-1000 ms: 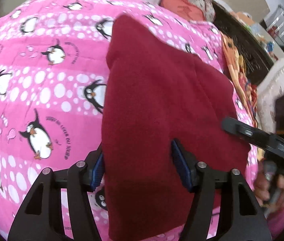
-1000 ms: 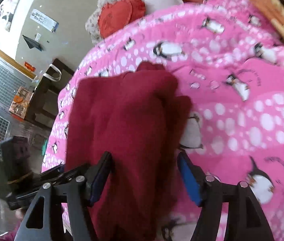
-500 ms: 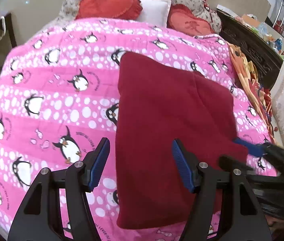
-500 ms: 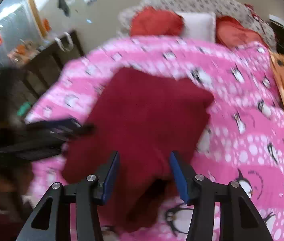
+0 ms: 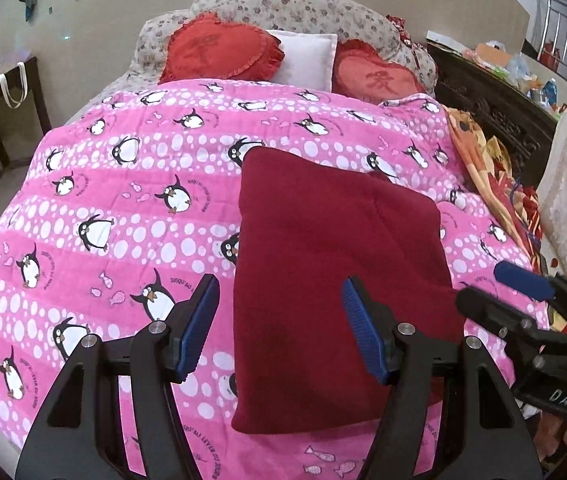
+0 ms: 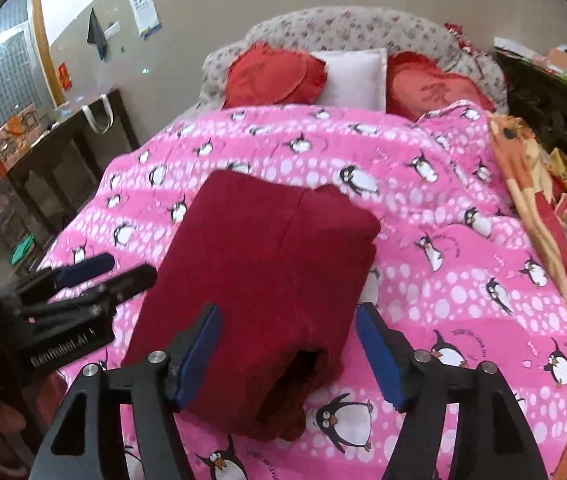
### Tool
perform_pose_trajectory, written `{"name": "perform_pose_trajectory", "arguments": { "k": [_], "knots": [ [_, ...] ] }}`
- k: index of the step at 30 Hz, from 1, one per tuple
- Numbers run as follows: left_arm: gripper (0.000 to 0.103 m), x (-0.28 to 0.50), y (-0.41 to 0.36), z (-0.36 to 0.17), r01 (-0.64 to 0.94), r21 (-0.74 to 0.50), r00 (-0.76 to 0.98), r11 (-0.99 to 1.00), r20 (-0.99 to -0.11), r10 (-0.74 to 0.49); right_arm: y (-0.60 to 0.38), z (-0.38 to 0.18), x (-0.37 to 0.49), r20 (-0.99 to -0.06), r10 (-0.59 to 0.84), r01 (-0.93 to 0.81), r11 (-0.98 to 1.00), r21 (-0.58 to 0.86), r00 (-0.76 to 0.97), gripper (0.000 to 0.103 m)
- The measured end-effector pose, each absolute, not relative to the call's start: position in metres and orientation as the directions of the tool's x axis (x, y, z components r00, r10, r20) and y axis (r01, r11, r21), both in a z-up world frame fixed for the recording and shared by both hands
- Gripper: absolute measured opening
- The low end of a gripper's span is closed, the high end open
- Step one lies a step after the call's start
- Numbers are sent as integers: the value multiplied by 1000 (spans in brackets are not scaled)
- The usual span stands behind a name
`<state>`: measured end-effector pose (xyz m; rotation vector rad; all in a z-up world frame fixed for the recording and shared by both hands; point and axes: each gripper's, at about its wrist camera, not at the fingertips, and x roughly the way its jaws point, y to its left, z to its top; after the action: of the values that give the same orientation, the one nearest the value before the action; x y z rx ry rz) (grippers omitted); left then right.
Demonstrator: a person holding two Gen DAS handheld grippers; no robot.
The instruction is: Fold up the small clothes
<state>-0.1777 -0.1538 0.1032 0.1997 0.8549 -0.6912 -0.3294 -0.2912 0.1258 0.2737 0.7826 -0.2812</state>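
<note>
The left tool (image 5: pixel 281 328) is standing with its blue pads apart and nothing between them, hanging above the near left portion of the dark red garment (image 5: pixel 339 280); the right tool (image 6: pixel 289 354) is likewise apart, its jaws having just been opening, and no cloth is sitting between its pads, which are framing the garment's near edge from above. The garment is lying folded into a rough rectangle on the pink penguin quilt (image 5: pixel 123 208) that is covering the bed, toward the near right side of it, well short of the red heart cushions (image 5: pixel 219 54) and the white pillow (image 5: pixel 305 58) at the head. In the right wrist view the bundle is looking thick and plump, with a soft rounded rim and a dark open pocket at the near end where layers are gaping rather than lying flat. It is looking like fleece or a similar napped knit: light, limp, not fragile, and grippy rather than slick, so the ribbed pads are probably going to hold it without much squeeze. Being soft, it is likely going to sag and let its layers slide apart if lifted by one point, so taking hold at two corners of one edge, pinching through all layers together, is seeming the safer choice. The quilt beneath is also soft and could be getting caught up in a deep pinch.
</note>
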Motion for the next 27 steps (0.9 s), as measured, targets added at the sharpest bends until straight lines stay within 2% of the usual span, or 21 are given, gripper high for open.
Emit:
{"name": "perform_pose_trajectory", "arguments": {
  "k": [27],
  "knots": [
    [64,-193,-148,109,625,-31,522,780,-726,-447,-284,123,-335,-744,-169,404,903,146,646,69]
  ]
}}
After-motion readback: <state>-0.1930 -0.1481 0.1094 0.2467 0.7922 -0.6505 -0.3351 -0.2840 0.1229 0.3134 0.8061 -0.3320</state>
